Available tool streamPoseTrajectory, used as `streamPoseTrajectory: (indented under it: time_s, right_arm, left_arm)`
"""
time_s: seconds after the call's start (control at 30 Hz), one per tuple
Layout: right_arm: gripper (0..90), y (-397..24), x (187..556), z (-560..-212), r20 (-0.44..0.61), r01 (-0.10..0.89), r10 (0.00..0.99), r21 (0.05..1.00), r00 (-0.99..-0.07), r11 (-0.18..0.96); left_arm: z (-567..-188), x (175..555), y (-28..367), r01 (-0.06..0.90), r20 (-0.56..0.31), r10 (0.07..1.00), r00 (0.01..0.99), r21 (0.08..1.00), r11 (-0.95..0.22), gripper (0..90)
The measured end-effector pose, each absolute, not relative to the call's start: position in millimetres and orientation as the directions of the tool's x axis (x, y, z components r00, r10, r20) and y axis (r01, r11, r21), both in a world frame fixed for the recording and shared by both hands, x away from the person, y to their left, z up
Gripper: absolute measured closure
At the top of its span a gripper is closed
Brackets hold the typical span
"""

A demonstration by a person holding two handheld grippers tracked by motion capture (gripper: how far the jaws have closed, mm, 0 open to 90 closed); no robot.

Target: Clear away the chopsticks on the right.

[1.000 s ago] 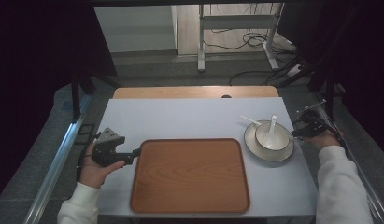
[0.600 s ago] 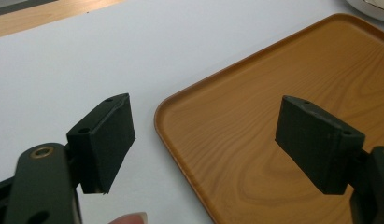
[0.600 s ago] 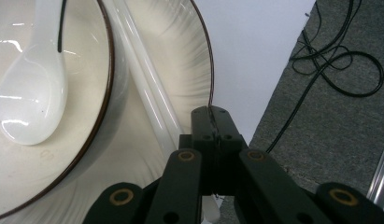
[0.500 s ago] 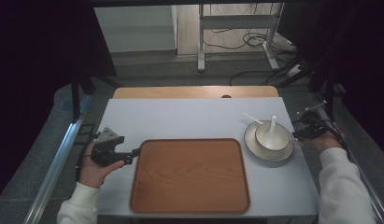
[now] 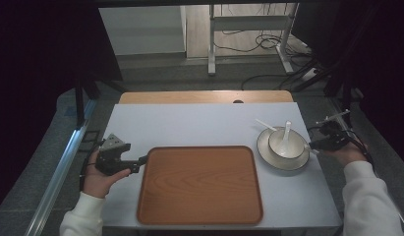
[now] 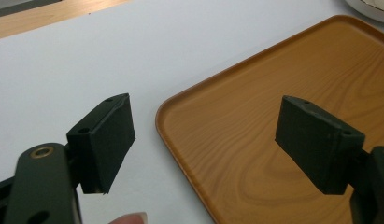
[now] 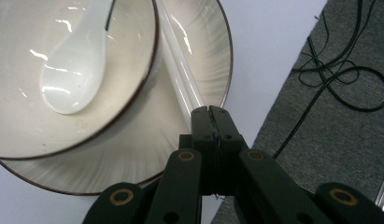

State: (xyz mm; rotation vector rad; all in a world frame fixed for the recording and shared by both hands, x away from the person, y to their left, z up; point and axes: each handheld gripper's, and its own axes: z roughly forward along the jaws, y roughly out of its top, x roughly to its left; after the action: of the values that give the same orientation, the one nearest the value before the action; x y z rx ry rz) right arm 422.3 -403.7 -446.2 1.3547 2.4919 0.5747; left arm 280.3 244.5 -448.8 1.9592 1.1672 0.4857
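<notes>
Right gripper view: chopsticks (image 7: 180, 84) in claw (image 7: 211, 112).

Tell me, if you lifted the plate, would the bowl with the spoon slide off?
Probably, if tilted. The bowl merely sits on the glossy plate, and both look like smooth glazed ceramic, so likely slippery and breakable. The spoon lies loose in the bowl, so it could rattle or tip out.

I see the tray (image 5: 199, 184) at the table's (image 5: 189, 125) near middle, plate (image 5: 283, 158) just right of it, bowl (image 5: 284, 142) on the plate, spoon (image 5: 286, 132) in the bowl, chopsticks (image 7: 178, 79) lying across the plate beside the bowl
</notes>
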Motion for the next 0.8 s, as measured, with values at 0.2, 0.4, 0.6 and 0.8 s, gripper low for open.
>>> streamPoseTrajectory:
  time_s: [0.2,0.4,0.6,0.8]
  right_arm:
    - [90.0,-406.5,419.7,-449.8,-0.033,0.738,0.84,0.459,-0.542,0.494]
    - [90.0,-406.4,420.3,-450.5,-0.042,0.73,0.836,0.465,-0.547,0.501]
    - [90.0,-406.3,422.0,-451.0,-0.05,0.727,0.839,0.471,-0.543,0.499]
    - [90.0,-406.8,422.9,-451.4,-0.044,0.729,0.841,0.476,-0.539,0.492]
  left_arm:
    - [-449.3,280.7,244.0,0.562,-0.067,0.861,0.504,0.783,-0.268,19.6]
    - [-449.5,280.8,243.8,0.562,-0.068,0.861,0.504,0.783,-0.267,19.6]
    - [-448.9,280.5,245.0,0.56,-0.067,0.862,0.502,0.785,-0.265,19.6]
    - [-448.9,280.5,245.5,0.56,-0.068,0.863,0.5,0.785,-0.263,19.6]
